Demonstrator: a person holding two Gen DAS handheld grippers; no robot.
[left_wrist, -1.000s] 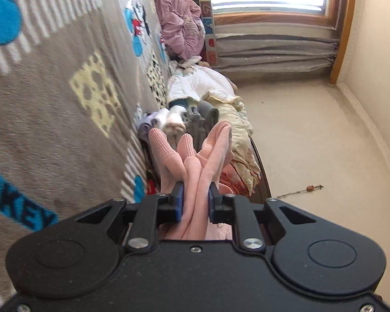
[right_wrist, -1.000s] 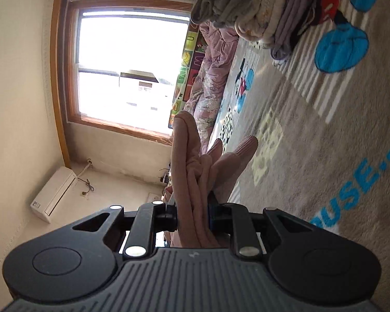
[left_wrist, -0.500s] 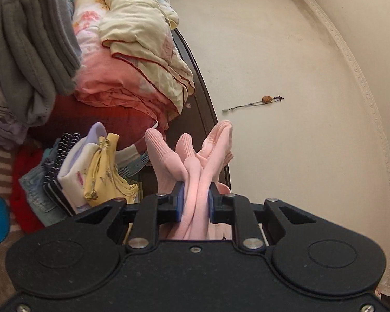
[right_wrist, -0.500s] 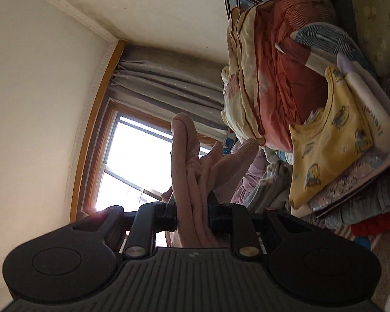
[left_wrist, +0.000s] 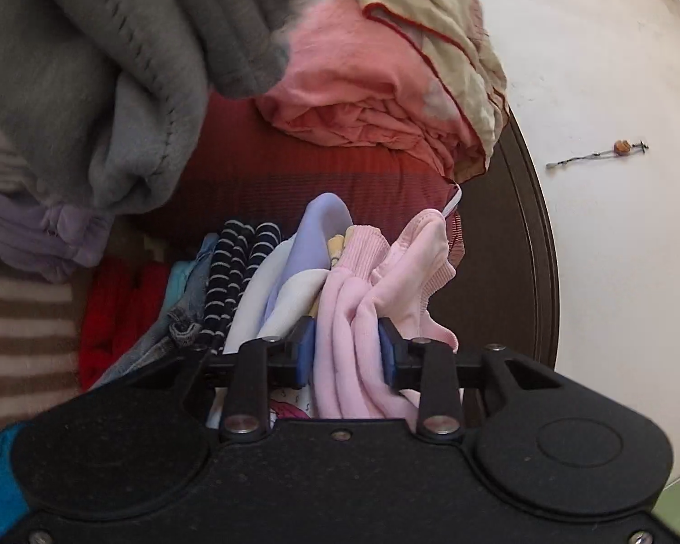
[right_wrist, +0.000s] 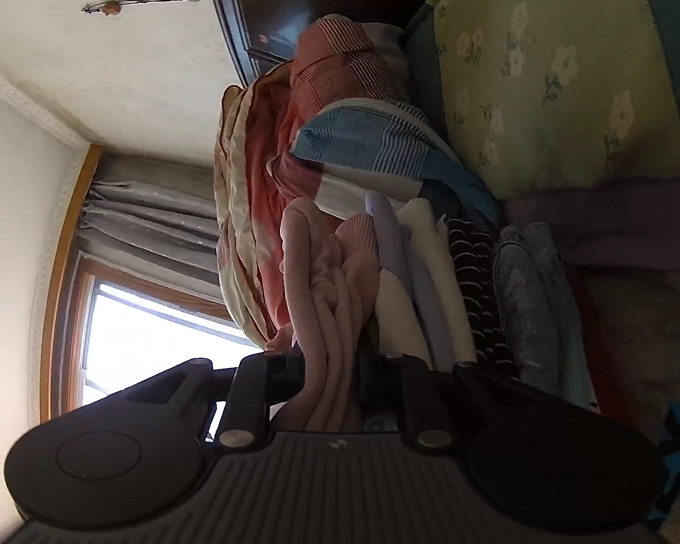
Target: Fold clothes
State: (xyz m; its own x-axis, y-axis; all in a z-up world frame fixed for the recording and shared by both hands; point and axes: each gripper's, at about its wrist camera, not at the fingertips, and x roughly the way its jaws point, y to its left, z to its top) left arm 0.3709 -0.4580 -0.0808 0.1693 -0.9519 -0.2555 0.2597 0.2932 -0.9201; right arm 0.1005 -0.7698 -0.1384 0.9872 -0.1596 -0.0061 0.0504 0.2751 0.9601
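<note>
Beside the row of folded clothes [left_wrist: 249, 281] against the bedding, the folded pink garment [left_wrist: 362, 317] sits between both pairs of tongs — left gripper [left_wrist: 347, 349] and right gripper [right_wrist: 328, 369], jaws of each easing apart, cloth between them. Its long axis runs away from the grippers, ribbed cuffs leading toward the red pillow [left_wrist: 294, 181].

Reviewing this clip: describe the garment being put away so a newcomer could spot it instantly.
Start at the big red pillow against the dark headboard; below it stands a row of folded clothes on edge. At the headboard end of that row is the folded pink garment, between the opening jaws of both the left gripper and right gripper. Only it is pale pink with ribbed cuffs.
</note>
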